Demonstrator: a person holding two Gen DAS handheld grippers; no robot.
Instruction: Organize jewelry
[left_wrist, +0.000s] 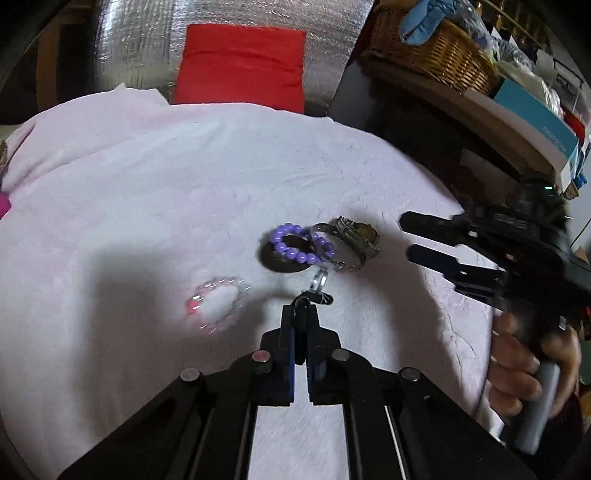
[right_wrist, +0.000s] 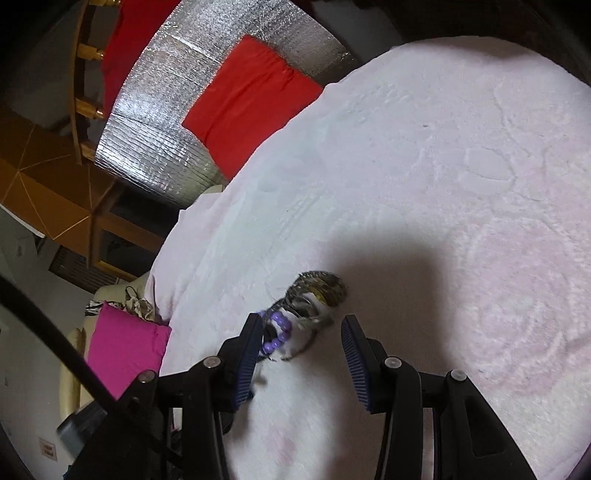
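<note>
The left tongs (left_wrist: 303, 308) are clenched, pinching a small dark thread or tag tied to a clear ring (left_wrist: 320, 279) that stands just beyond their tips. Past that ring lies a huddle of jewelry on the pale fleece blanket (left_wrist: 147, 177): a purple bead bracelet (left_wrist: 295, 245) over a dark flat ring (left_wrist: 282, 258), touching a metal watch (left_wrist: 356, 232). To the left of the tips sits a pink sparkly bracelet (left_wrist: 218, 299), apart from the rest.

The right tongs (right_wrist: 301, 332) stand released, the watch (right_wrist: 319, 291) and beads (right_wrist: 277, 332) between their pads, untouched.

All of it looks light. The beads are likely slippery and roll; the watch band is stiff and best pinched across its width. The plush blanket may snag links.
</note>
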